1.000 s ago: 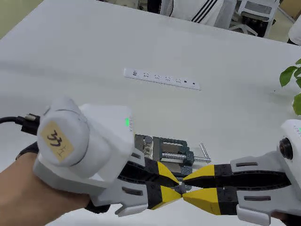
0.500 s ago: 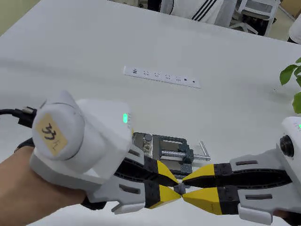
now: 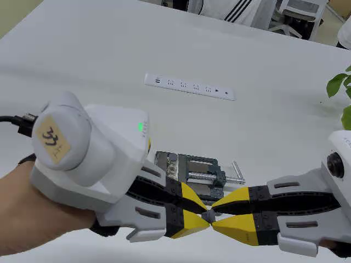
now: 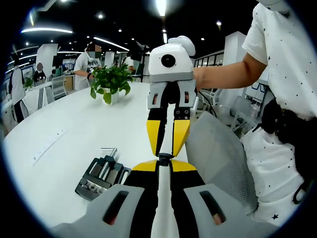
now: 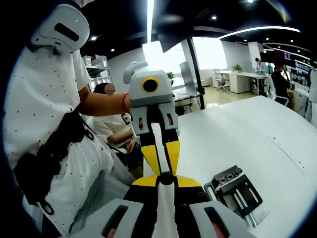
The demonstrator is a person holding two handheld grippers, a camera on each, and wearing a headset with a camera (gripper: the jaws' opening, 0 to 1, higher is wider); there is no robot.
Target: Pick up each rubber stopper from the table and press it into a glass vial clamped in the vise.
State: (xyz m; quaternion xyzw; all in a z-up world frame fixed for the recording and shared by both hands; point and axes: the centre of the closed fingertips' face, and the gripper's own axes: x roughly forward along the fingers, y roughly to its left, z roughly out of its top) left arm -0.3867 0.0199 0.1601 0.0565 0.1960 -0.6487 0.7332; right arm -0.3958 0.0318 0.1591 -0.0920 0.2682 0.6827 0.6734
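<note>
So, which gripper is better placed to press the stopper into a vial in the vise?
Left, probably. The left gripper and right gripper both pinch the small dark rubber stopper tip to tip, but the grey metal vise has its vial end nearer the left one.

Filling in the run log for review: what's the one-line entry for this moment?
left hand-held gripper: shut on rubber stopper | right hand-held gripper: shut on it too, tips meeting | vise: on table beyond, untouched

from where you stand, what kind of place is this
Probably an open-plan office or lab: a big white table with a power strip, a potted plant, and more desks under ceiling strip lights behind.
</note>
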